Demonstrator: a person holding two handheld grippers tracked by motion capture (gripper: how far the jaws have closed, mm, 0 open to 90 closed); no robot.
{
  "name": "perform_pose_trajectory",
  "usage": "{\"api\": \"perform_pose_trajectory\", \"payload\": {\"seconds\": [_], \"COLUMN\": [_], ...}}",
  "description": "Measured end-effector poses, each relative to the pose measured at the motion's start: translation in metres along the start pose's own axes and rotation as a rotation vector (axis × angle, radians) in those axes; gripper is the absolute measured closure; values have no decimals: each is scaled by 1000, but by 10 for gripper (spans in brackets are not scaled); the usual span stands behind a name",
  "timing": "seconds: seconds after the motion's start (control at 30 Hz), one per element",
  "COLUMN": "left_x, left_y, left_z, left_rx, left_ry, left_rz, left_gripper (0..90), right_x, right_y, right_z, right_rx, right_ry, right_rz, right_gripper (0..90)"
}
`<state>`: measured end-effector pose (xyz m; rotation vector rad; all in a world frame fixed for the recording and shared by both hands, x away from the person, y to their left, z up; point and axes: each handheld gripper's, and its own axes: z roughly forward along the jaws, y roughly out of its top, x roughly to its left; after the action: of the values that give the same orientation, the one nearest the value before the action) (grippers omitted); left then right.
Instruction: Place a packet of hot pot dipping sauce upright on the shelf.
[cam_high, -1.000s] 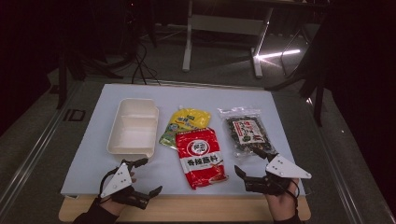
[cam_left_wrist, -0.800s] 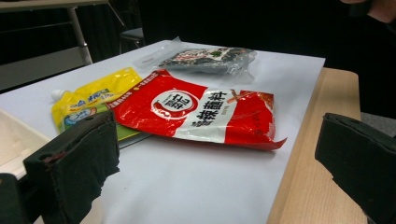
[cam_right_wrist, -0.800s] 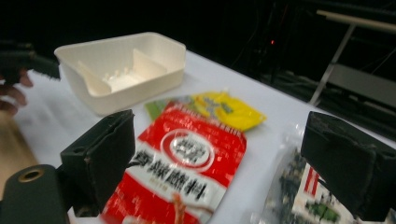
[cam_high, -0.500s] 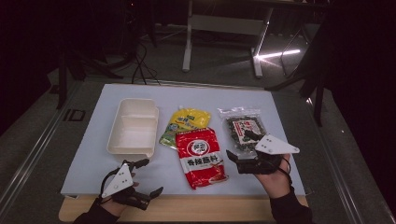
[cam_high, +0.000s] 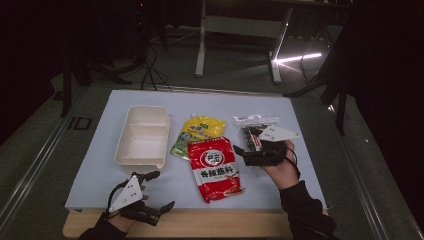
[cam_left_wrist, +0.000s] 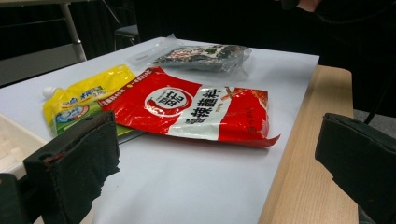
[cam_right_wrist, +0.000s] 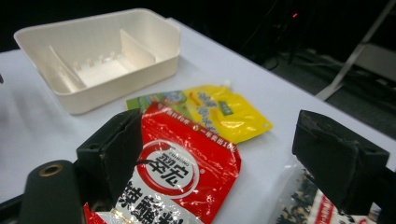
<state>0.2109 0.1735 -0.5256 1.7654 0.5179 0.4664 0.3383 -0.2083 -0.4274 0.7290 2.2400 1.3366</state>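
A clear plastic packet of dark dried seaweed with a red-and-white label (cam_high: 257, 131) is seen right of centre in the high view, lying flat on the white-topped desk (cam_high: 100, 150). The right gripper (cam_high: 250, 141) is held over the packet's near end with its jaws spread wide; whether the packet is touched cannot be told. In the right gripper view, the packet's crinkled transparent film, black flakes and a strip of red label (cam_right_wrist: 308, 200) are seen at the lower right of the frame, between the parted black jaws. Just beside it, at centre frame in the high view, a glossy red foil pouch with a round white emblem and white lettering (cam_high: 216, 167) is laid flat, its upper edge overlapping a yellow-and-green spouted pouch (cam_high: 197, 132). A cream divided plastic tray (cam_high: 142, 135) is set at centre left. The left gripper (cam_high: 157, 190) is held at the lower left of the frame, above the desk's near edge, its jaws wide apart and empty.
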Motion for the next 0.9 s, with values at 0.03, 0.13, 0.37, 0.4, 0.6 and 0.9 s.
{"api": "perform_pose_trajectory", "payload": {"seconds": [0.03,0.13,0.37,0.4,0.6,0.9], "left_x": [0,1,1,1,1,2], "left_y": [0,0,-1,-1,-2,-2], "left_z": [0,-1,0,0,0,-1], "left_rx": [-1,1,6,7,9,11], "left_ry": [0,1,0,0,2,0], "left_rz": [-3,-5,-5,-4,-4,-6], "left_gripper": [7,7,7,7,8,8], "right_x": [0,-4,-11,-11,-15,-31], "right_y": [0,0,4,4,3,-5], "right_z": [0,10,29,32,52,87], "right_rx": [0,26,68,75,71,167], "right_ry": [0,4,40,38,55,103], "right_rz": [0,-2,6,5,15,44], "right_gripper": [159,159,205,209,238,287]}}
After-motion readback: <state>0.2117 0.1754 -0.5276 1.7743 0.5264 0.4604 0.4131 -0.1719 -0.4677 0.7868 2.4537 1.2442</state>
